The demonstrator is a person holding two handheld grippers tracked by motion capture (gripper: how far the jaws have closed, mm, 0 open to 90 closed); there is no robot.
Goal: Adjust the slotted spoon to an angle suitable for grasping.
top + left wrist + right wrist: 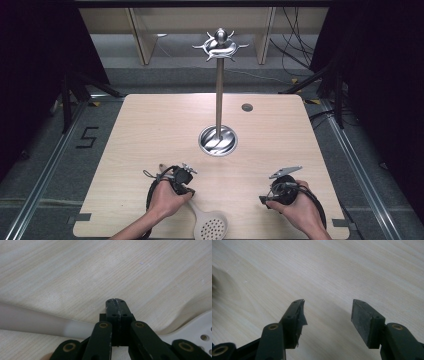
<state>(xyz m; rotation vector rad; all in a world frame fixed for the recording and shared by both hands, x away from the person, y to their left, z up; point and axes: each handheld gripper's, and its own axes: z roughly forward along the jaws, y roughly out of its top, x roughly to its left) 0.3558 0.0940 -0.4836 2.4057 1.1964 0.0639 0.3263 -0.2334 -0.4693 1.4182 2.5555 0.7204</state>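
At the near edge of the pale wooden counter (150, 125) a person works with a gripper in each hand. The left gripper (115, 301) is clenched, its two black jaws pressed flat together with nothing between them, and it hovers low over a white slotted spoon (210, 226). The spoon lies flat on the counter near the front edge: its round perforated head points toward the person and its handle runs up and away under the left hand (167, 197). In the left gripper view the pale handle (37, 323) passes crosswise just beneath the closed jaws, and the holed head (200, 330) shows at the lower right; whether the jaw tips touch the handle I cannot tell. The right gripper (327, 312) is released, its jaws standing wide apart over bare wood, well away from the spoon, held in the right hand (295, 202) at the front right of the counter. Farther back, near the middle of the counter, stands a metal utensil stand (218, 90) with a round shiny base, a thin upright pole and a crown of curved hooks at the top, all of them bare
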